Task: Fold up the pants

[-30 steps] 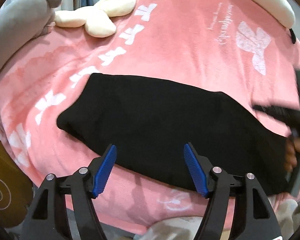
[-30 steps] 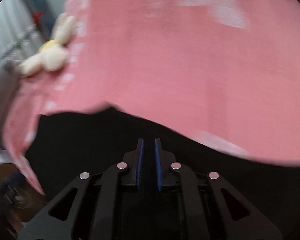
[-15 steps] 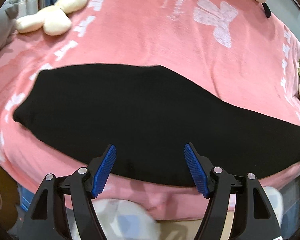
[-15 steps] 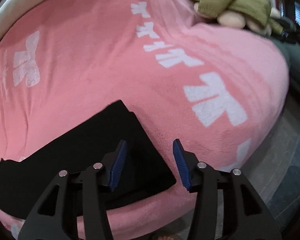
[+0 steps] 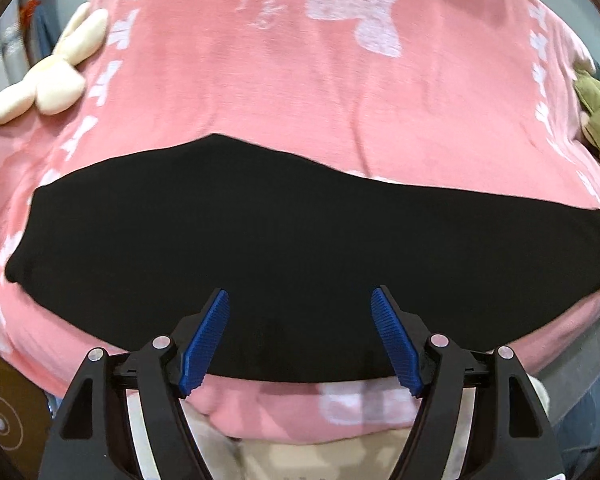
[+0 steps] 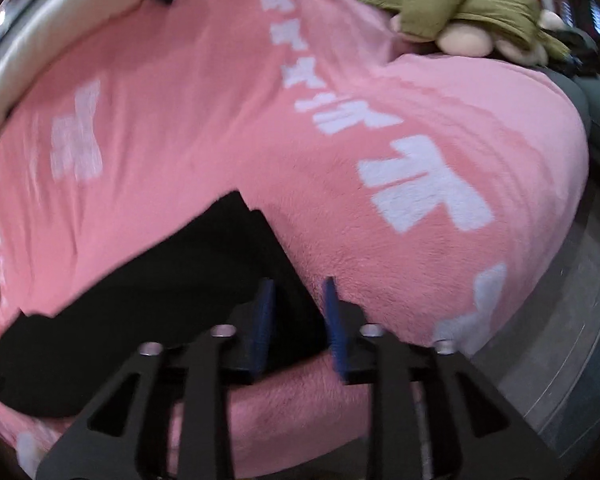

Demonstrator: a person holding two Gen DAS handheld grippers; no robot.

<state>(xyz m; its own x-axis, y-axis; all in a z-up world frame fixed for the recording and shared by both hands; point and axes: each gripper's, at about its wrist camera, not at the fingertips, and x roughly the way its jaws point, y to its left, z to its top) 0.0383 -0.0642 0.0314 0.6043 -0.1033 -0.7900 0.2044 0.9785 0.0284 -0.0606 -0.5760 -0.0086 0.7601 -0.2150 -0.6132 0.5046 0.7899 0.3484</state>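
The black pants (image 5: 292, 232) lie flat in a long band across the near part of a pink blanket (image 5: 300, 92) on a bed. My left gripper (image 5: 300, 312) is open and empty, its blue pads over the pants' near edge around the middle. In the right wrist view the pants' right end (image 6: 204, 280) lies on the blanket. My right gripper (image 6: 296, 300) is open with a narrow gap, its pads at the near right corner of the pants, with nothing held between them.
A cream plush toy (image 5: 52, 76) lies at the far left of the bed. An olive green plush (image 6: 460, 0) lies at the far right edge. A white pillow (image 6: 60, 32) is at the head. The bed's near edge drops to the floor (image 6: 572, 344).
My right gripper has let go of the pants and opened, then narrowed its gap at the pants' right end. My left gripper has drawn back and centred over the near edge.
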